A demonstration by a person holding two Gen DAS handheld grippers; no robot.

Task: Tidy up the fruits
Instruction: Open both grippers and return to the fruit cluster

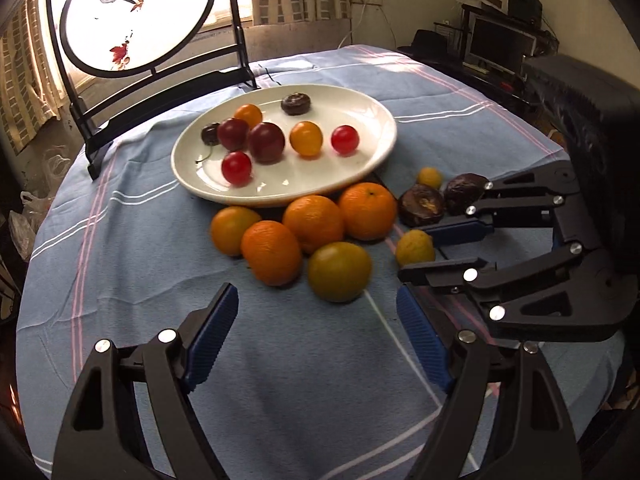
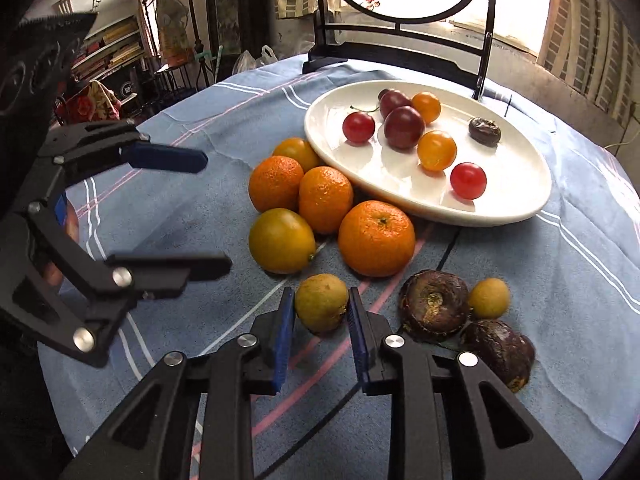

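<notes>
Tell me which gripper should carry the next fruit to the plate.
Right. The right gripper is already shut on the small yellow fruit on the cloth. The left gripper is open over bare cloth, holding nothing; the plate lies just ahead.

My right gripper [image 2: 320, 312] points down and forward, and its two blue pads [image 2: 282, 340] are closed on a small yellow-green fruit [image 2: 321, 301], one pad on each side. My left gripper [image 1: 318, 330] also tilts downward, above the cloth. Its jaws stand wide apart and nothing is between them. Both grippers are close together, side by side.
</notes>
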